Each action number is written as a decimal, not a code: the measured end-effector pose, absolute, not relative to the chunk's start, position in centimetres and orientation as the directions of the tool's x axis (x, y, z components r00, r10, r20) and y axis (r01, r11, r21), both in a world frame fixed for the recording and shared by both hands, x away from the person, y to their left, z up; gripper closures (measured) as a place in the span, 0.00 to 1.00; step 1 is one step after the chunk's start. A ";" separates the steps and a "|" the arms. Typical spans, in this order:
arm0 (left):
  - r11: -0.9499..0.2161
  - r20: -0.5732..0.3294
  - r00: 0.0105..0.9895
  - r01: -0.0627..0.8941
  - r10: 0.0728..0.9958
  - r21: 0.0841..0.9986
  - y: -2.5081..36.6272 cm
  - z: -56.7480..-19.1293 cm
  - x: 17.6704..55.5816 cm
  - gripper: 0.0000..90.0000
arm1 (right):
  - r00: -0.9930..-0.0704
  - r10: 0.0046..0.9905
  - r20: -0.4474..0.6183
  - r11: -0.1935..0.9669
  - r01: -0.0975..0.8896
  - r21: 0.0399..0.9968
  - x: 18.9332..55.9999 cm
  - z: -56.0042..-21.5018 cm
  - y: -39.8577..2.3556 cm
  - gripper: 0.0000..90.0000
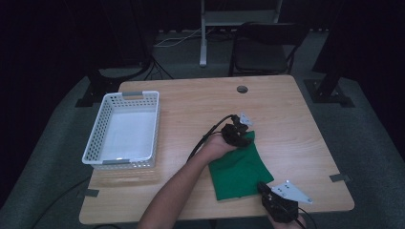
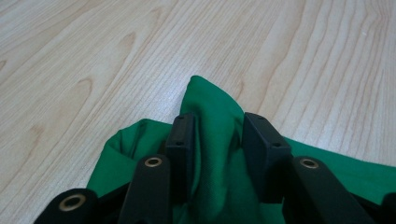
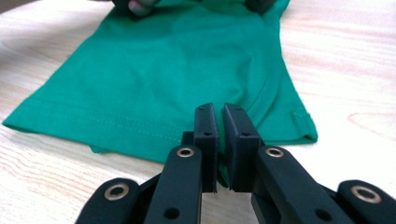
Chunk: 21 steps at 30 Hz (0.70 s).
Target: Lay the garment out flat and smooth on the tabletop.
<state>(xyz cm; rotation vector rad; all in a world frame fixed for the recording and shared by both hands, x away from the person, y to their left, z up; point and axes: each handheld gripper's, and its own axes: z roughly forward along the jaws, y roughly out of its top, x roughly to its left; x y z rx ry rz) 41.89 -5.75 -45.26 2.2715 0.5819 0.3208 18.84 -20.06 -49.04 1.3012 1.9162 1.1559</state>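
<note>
A green cloth (image 1: 239, 172) lies folded flat on the wooden table (image 1: 286, 119), right of centre. My left gripper (image 1: 246, 138) rests on its far corner. In the left gripper view that corner of the cloth (image 2: 205, 98) is bunched up between the jaws, and the left gripper (image 2: 218, 135) is shut on it. My right gripper (image 1: 265, 189) sits at the cloth's near right corner by the table's front edge. In the right gripper view the hemmed edge of the cloth (image 3: 163, 70) runs in between the nearly touching jaws, with the right gripper (image 3: 220, 122) shut on it.
A white perforated basket (image 1: 95, 129) stands empty on the left of the table. A round cable hole (image 1: 242, 89) is near the far edge. A dark chair (image 1: 262, 47) and a stand's legs are behind the table.
</note>
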 end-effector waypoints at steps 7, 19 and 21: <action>-0.597 0.055 0.860 0.305 0.508 0.742 -6.1 -44.8 41.6 0.84 | -0.385 0.923 0.015 0.161 0.421 0.893 18.8 -48.7 -20.2 0.94; -0.514 0.053 0.855 0.261 0.517 0.817 -7.5 -43.9 40.9 0.89 | -0.352 0.933 0.070 0.071 0.373 0.925 19.0 -47.9 -21.8 0.94; -0.505 0.055 0.852 0.256 0.521 0.824 -7.7 -43.7 40.8 0.89 | -0.342 0.936 0.079 0.054 0.364 0.930 19.0 -47.6 -22.2 0.95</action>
